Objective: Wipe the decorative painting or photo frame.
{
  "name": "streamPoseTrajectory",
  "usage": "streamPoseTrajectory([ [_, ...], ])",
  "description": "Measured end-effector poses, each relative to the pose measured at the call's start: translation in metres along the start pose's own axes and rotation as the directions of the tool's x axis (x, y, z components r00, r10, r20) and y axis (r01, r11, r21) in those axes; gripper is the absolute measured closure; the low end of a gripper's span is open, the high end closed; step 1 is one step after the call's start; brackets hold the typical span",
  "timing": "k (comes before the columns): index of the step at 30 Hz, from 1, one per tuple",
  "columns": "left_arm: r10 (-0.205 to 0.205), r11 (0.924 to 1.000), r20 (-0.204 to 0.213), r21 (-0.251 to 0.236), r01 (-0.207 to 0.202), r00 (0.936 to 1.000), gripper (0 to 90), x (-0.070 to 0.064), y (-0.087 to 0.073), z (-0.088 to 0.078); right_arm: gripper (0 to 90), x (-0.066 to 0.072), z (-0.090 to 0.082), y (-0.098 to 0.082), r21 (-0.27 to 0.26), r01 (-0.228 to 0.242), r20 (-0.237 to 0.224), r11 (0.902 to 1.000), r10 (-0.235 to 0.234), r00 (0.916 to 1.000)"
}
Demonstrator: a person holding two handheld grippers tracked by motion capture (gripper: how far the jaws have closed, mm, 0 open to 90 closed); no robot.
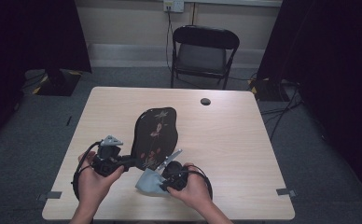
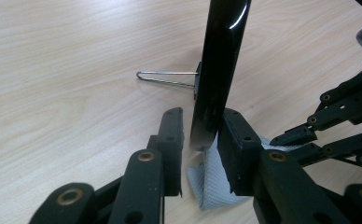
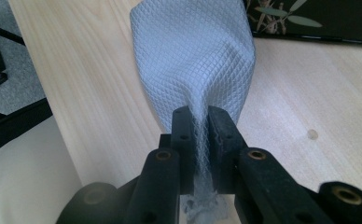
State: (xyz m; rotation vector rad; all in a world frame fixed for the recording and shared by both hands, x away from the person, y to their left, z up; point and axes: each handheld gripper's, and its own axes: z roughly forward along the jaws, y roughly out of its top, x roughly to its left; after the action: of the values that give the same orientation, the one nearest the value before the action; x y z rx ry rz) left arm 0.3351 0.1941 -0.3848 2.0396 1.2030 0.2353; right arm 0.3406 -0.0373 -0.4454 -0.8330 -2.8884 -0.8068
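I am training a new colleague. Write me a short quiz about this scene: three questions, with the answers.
1. What does the right gripper hold between its fingers?
2. True or false: the black panel lies flat on the table.
3. What stands between the fingers of the left gripper? A: the black panel's lower edge. B: a cup. C: nothing.
Key: 1, a grey cloth. 2, false: it stands on edge, with a wire stand at its back. 3, A.
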Motion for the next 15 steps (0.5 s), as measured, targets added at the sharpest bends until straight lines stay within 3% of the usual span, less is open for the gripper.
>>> streamPoseTrajectory([
  [5,-0.007,1.0,0.011,-0.007,0.007,0.9999,69.9,0.0027,0.0001,0.0021,82.4,-0.0016,0.0021,-0.002,0.001,-0.016,-0.01,0.9999,0.016,0.9998],
  [15,-0.003,0.9999,0.008,0.011,0.003,1.0,77.6,-0.0035,0.0018,0.0049,82.3,0.0038,0.0033,-0.0004,-0.006,-0.003,-0.04,1.0,0.003,0.9992],
])
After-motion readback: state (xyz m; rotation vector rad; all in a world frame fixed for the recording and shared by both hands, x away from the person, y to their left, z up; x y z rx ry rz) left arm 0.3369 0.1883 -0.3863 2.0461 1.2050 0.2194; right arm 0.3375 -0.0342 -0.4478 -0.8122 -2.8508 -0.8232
